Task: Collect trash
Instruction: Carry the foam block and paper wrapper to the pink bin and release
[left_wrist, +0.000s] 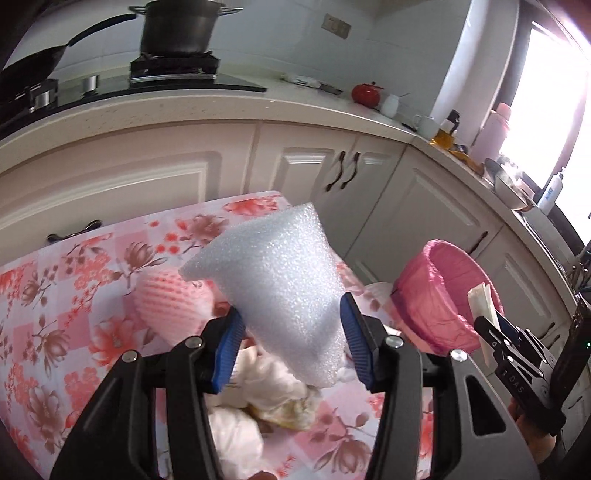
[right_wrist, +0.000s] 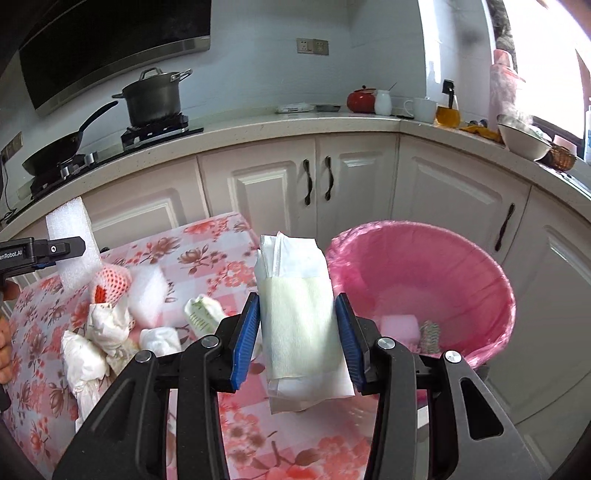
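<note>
Left gripper (left_wrist: 291, 347): clamping a white foam sheet (left_wrist: 280, 291), holding it above the floral tablecloth (left_wrist: 55, 295).
Right gripper (right_wrist: 299, 347): pinching a folded white tissue packet (right_wrist: 299, 325) beside the pink-lined trash bin (right_wrist: 461, 266).
Bin contents: a pale foam block (right_wrist: 400, 326) is lying inside.
Remaining trash: crumpled tissues (right_wrist: 96, 343) and a pink foam fruit net (right_wrist: 110, 282) are sitting on the table.

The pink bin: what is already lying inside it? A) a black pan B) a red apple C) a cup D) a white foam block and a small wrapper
D: in the right wrist view the pink bin holds a white foam block and a small wrapper at its bottom.
</note>
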